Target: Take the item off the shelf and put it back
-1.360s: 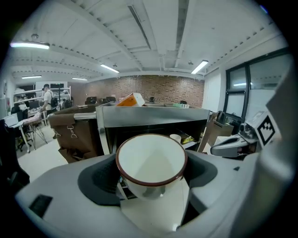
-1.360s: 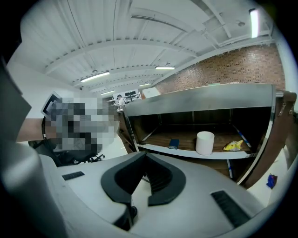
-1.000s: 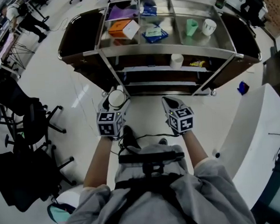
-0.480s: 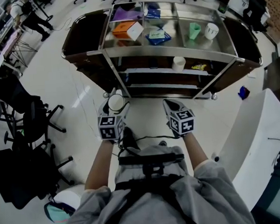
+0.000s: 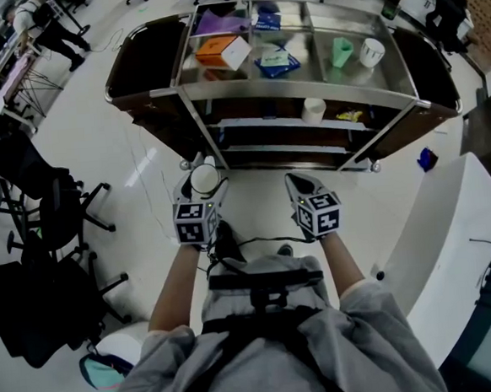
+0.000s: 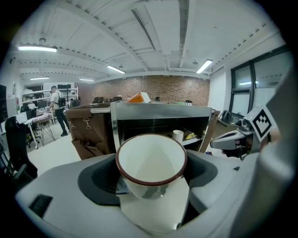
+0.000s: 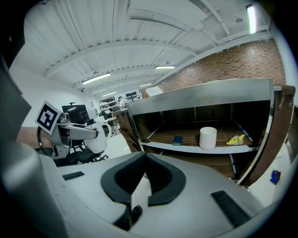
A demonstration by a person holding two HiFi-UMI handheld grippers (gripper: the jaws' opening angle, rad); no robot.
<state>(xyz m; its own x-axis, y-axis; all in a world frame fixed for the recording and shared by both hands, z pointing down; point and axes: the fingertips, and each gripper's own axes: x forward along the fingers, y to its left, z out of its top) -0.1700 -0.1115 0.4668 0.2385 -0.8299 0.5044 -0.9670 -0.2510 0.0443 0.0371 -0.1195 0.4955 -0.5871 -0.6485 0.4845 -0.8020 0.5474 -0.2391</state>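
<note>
The left gripper has its jaws wide around a white mug with a dark red rim. It holds the mug in the air in front of the steel cart, not on any shelf. The mug looks light, hard and smooth, so it could slip. I think the best hold is on its round sides, like now. The right gripper has its jaws together, with nothing in them. The cart's middle shelf has a white cup on it. The floor around the cart is white and shiny. The room is a big office with black chairs.
</note>
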